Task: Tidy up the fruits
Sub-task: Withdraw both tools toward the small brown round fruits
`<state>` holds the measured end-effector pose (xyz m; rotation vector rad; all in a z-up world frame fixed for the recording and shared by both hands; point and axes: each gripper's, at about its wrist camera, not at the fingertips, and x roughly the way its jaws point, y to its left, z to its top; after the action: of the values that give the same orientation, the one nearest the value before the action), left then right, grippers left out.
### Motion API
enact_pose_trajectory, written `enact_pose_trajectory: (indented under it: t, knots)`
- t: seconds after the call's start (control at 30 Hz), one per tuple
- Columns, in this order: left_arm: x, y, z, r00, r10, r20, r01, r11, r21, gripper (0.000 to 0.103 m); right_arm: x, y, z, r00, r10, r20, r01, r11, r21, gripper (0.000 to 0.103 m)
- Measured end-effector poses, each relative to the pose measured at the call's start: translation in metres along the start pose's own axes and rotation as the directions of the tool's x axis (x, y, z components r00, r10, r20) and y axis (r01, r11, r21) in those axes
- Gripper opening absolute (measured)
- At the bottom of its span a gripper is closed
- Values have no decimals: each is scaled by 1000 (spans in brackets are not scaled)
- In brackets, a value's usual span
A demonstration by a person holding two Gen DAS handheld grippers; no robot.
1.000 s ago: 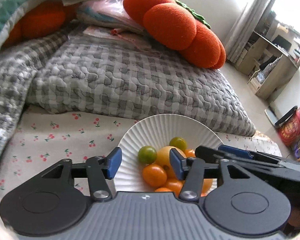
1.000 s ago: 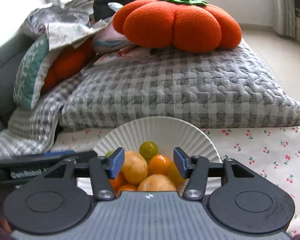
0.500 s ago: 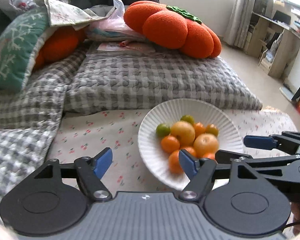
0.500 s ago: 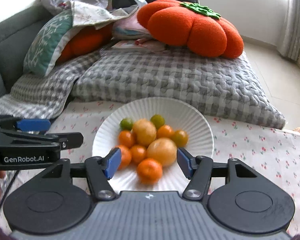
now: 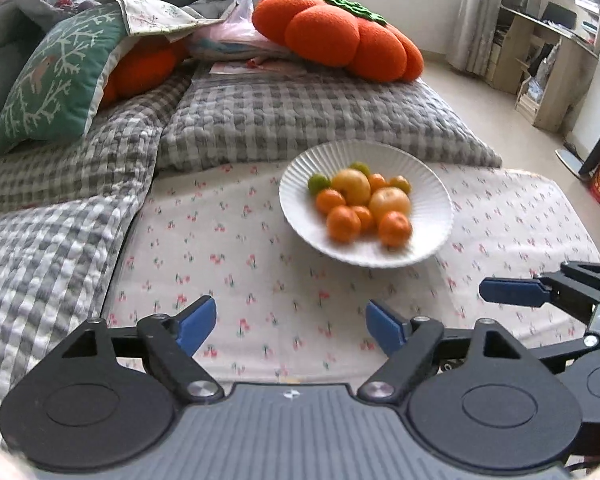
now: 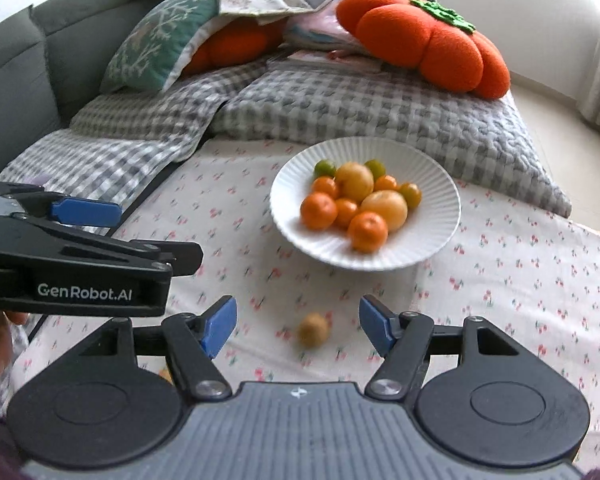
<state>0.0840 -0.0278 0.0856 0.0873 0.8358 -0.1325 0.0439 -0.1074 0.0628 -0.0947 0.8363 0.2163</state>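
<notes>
A white plate (image 5: 432,204) piled with oranges (image 5: 343,224) and yellow and green fruit is seen in both views, resting on the cherry-print sheet (image 5: 236,248) near a grey checked pillow (image 5: 312,120). Only the right wrist view shows a small brown fruit (image 6: 313,329) lying on the sheet between the spread, empty fingers of the right gripper (image 6: 298,325). The left gripper (image 5: 290,325) is likewise held wide apart and empty.

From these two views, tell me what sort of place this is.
Probably a home living room or bedroom: a grey sofa piled with cushions, an orange pumpkin pillow, and a wooden desk with shelves.
</notes>
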Motion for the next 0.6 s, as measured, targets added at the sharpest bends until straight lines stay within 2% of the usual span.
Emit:
enact_pose_trajectory:
  t: [0.1,0.23,0.3,0.43,0.6]
  knots:
    - [-7,1,-9,1000,0,13,0,1000,10,83,-3,2,-7,1000,1,3,-1,1000,-14,66]
    - [-4,10,-14,1000,0,5,0,1000,-26,85,-2,-1,-11,1000,-13,1,13,1000,-14,67]
    - [1,14,-16,1000,16,-20,-17,999,-48,85,1,-5,-11,1000,-20,-5,20,1000,-1,67]
    - [11,23,-18,998,-2,-66,-4,996,-88,85,8,-6,-14,1000,-23,-20,24,1000,11,67]
    - [24,21,-27,990,13,-137,-22,998,-66,85,18,-2,-21,996,17,-88,-16,1000,11,67]
